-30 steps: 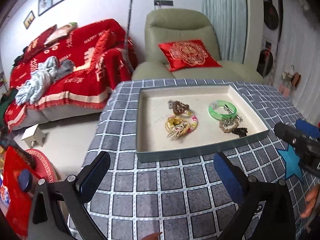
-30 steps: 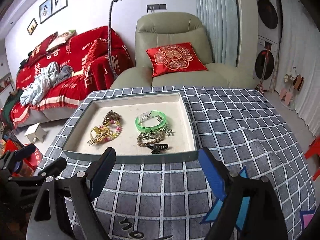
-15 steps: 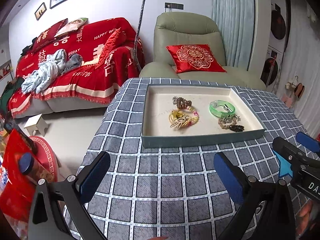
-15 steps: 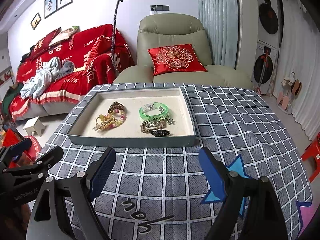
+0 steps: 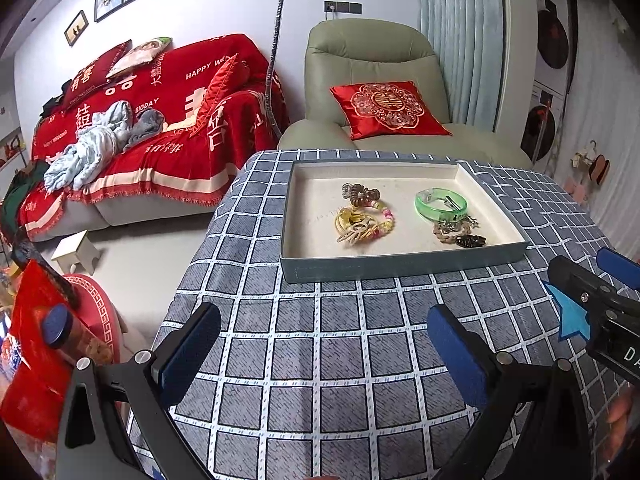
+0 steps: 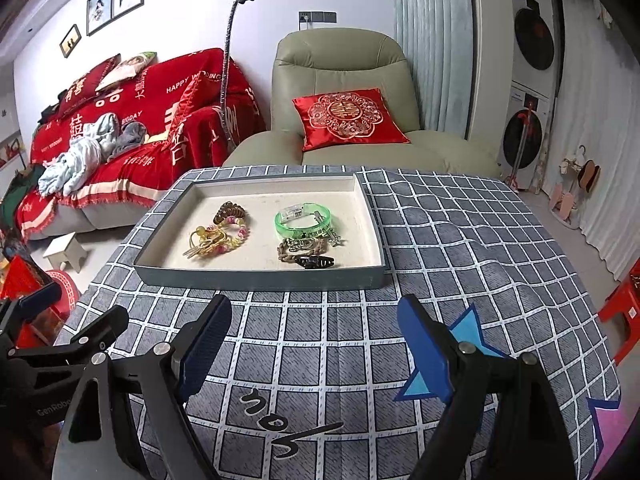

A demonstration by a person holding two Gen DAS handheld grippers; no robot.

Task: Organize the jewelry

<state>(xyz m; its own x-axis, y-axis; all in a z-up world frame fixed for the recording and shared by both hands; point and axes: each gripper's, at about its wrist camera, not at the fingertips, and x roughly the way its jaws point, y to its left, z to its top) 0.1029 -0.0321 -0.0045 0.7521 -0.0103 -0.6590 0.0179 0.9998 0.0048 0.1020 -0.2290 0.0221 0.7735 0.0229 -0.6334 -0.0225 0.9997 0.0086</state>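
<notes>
both grippers, left gripper (image 5: pixel 324 344) and right gripper (image 6: pixel 310 340), hang low in frame, jaws wide and empty; every piece lies in the tray (image 6: pixel 256 276) mid-frame, fitting sorted or waiting.

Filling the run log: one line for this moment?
left gripper: open, empty | right gripper: open, empty | green bangle, hair clip: in tray

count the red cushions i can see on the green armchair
1: a single red cushion with a gold medallion pattern leans against the back of the green armchair behind the table. More red pillows lie on the sofa to its left.
</notes>
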